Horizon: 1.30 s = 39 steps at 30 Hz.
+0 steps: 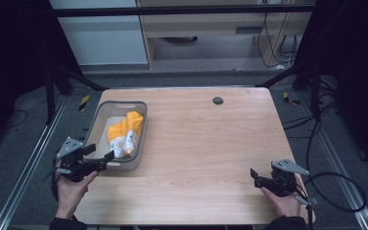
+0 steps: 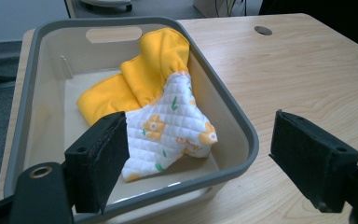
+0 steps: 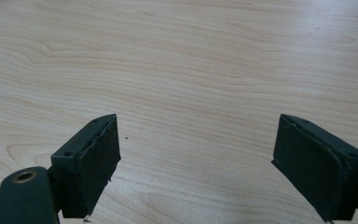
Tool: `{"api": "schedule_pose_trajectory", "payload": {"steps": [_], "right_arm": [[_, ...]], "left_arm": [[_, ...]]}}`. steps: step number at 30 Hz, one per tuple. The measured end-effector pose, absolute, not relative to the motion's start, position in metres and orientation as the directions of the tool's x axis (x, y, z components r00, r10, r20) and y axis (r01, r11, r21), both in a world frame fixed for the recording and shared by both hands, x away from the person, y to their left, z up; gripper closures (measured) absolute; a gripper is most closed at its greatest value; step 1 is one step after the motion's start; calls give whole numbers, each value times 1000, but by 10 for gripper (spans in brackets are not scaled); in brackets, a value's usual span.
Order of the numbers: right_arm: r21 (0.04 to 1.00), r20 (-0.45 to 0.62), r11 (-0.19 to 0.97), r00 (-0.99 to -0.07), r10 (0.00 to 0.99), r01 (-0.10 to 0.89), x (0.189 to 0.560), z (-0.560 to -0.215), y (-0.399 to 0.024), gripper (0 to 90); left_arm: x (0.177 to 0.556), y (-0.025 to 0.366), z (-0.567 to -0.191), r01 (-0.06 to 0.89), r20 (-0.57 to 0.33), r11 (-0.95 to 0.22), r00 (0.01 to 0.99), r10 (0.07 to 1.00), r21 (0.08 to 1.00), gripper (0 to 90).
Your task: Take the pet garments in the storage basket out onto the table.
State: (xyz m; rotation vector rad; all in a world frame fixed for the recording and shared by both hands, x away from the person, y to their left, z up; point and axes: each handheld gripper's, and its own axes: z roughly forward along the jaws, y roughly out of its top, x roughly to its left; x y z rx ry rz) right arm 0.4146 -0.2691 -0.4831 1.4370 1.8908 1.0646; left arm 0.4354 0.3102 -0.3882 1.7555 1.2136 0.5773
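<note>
A grey plastic bin (image 1: 141,125) (image 2: 237,116) stands at the table's left side. Inside it lies a crumpled cloth (image 1: 123,133) (image 2: 168,116), yellow on one side and white quilted with orange flowers on the other. My left gripper (image 1: 99,154) (image 2: 200,163) is open at the bin's near edge, jaws spread wide with nothing between them. My right gripper (image 1: 255,176) (image 3: 198,163) hovers open over bare wood near the table's front right corner, holding nothing.
The light wooden table (image 1: 206,143) has a round dark cable hole (image 1: 217,100) (image 2: 263,30) near its far edge. Metal frame rails (image 1: 28,167) and cables (image 1: 330,182) run along the floor on both sides.
</note>
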Motion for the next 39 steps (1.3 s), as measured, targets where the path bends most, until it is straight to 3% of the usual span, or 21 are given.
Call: {"api": "schedule_pose_trajectory", "payload": {"steps": [39], "right_arm": [[845, 41, 130, -306, 951, 518, 417, -482, -270, 157]], "left_arm": [[498, 277, -391, 551, -68, -178, 397, 915, 816, 202]]}}
